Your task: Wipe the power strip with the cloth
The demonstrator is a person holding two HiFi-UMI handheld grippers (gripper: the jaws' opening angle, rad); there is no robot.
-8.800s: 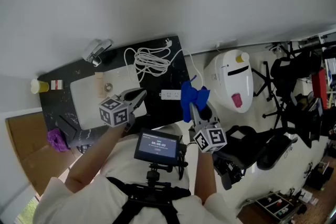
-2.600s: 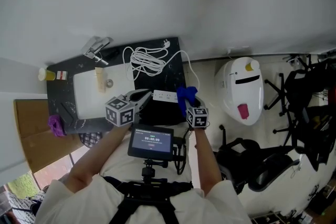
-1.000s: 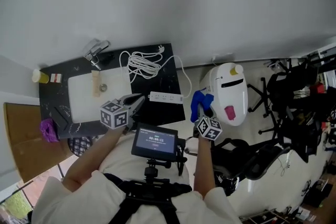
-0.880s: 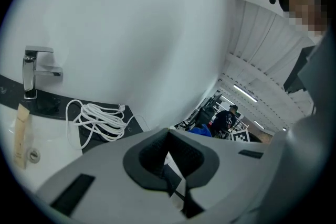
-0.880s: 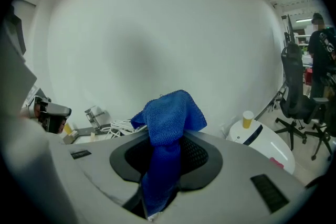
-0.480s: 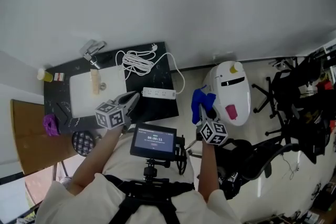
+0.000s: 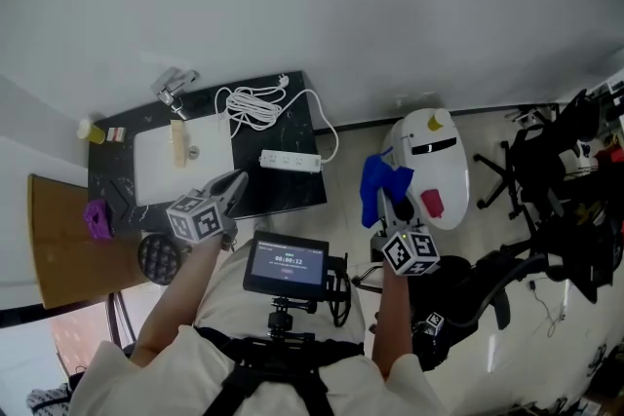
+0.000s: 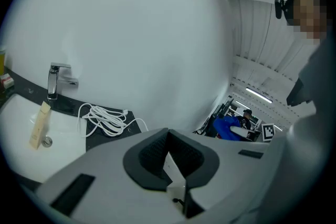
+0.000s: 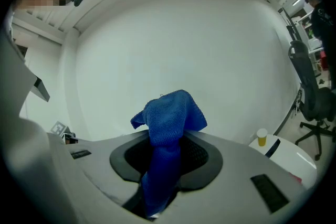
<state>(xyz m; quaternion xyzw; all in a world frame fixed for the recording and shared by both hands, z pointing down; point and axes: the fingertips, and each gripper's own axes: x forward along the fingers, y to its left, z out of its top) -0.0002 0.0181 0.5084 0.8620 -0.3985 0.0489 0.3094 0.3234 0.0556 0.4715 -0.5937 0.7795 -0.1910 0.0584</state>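
The white power strip (image 7: 290, 161) lies on the black counter (image 7: 292, 195), its cord coiled (image 7: 255, 104) behind it. My right gripper (image 7: 389, 200) is off to the right of the counter, over the floor, shut on the blue cloth (image 7: 383, 187), which bunches above the jaws in the right gripper view (image 9: 168, 123). My left gripper (image 7: 232, 187) hovers at the counter's front edge, left of the strip, jaws shut with nothing between them (image 8: 169, 157).
A white sink (image 7: 185, 151) with a faucet (image 7: 172, 87) takes the counter's left half. A yellow cup (image 7: 94, 132) and purple item (image 7: 97, 219) sit at far left. A white rounded appliance (image 7: 434, 156) stands on the floor at right, office chairs (image 7: 546, 180) beyond.
The right gripper with the cloth has drawn away from the power strip to the right, over the floor. The left gripper has drifted left toward the counter's front edge.
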